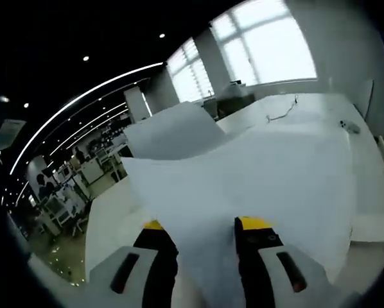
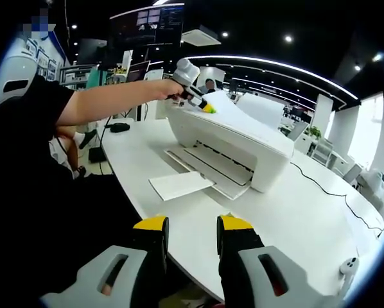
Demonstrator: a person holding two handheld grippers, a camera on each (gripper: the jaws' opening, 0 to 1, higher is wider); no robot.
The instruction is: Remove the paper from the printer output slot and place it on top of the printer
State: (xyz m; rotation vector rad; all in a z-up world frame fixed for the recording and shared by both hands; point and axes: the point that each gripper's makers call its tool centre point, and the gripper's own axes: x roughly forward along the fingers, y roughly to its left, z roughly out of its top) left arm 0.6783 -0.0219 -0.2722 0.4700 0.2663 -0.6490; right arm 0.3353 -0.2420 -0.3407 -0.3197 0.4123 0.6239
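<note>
Paper (image 1: 243,173) pinched in left gripper (image 1: 205,228) fingers above printer (image 2: 234,144); right gripper (image 2: 191,232) narrow, apparently empty.

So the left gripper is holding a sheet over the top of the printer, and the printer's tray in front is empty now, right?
Not quite: the tray is not empty. In the right gripper view another sheet lies on the printer's front tray. The rest holds: the left gripper does hold paper over the printer's top.

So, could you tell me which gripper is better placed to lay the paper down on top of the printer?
Left. The left gripper is shut on the paper and, in the right gripper view, is over the printer top. The right gripper hangs apart from it, jaws gapped and holding nothing.
</note>
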